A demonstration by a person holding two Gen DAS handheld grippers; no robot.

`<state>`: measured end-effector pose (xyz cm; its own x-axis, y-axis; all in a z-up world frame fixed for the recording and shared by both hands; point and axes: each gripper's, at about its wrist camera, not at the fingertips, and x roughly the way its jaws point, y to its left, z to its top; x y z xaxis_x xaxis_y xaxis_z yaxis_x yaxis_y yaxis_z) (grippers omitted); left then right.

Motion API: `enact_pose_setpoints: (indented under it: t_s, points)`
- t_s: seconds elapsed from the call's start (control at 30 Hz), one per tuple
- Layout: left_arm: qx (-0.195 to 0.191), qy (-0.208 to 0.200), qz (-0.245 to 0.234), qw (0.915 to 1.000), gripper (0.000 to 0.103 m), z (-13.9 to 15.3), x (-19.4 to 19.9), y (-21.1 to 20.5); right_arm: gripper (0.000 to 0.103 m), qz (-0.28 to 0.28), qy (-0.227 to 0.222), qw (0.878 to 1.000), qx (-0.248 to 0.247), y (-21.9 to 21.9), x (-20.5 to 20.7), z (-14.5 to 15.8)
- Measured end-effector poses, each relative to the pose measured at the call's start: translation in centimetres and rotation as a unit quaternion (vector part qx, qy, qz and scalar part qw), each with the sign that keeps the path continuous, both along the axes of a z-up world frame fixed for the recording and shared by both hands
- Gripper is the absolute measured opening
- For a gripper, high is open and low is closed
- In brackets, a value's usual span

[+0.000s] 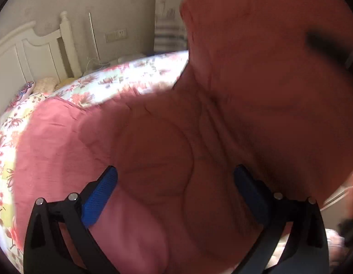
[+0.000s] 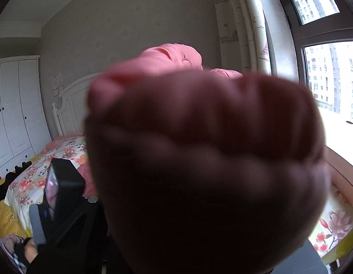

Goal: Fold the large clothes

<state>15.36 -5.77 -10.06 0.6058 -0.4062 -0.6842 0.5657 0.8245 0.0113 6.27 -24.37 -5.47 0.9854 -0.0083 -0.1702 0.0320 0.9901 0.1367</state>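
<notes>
Jaws of the left gripper (image 1: 175,182) stand wide over the pink garment (image 1: 153,150) on the floral bed (image 1: 121,84); bunched pink cloth hides the right gripper's jaws, so their state cannot be told.

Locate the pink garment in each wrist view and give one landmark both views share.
Left wrist view: the pink garment fills the centre and right, running between the open fingers of the left gripper and rising to the upper right.
Right wrist view: it is a big blurred bunch covering the centre, close to the lens, with a lit fold on top.
Shared landmark: the floral bedspread.
</notes>
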Motion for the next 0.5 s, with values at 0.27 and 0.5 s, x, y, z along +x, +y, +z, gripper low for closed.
enact_pose_setpoints:
  t_s: [0.27,0.5]
  points:
    - [0.088,-0.068,0.094,0.9893,0.101,2.2,6.3,-0.7,0.037,-0.018,0.011,1.0,0.012,-0.6,-0.1,-0.3]
    - [0.18,-0.085,0.13,0.9713,0.101,-2.5,11.0,-3.6,0.038,-0.024,0.019,1.0,-0.002,-0.4,0.4,-0.3]
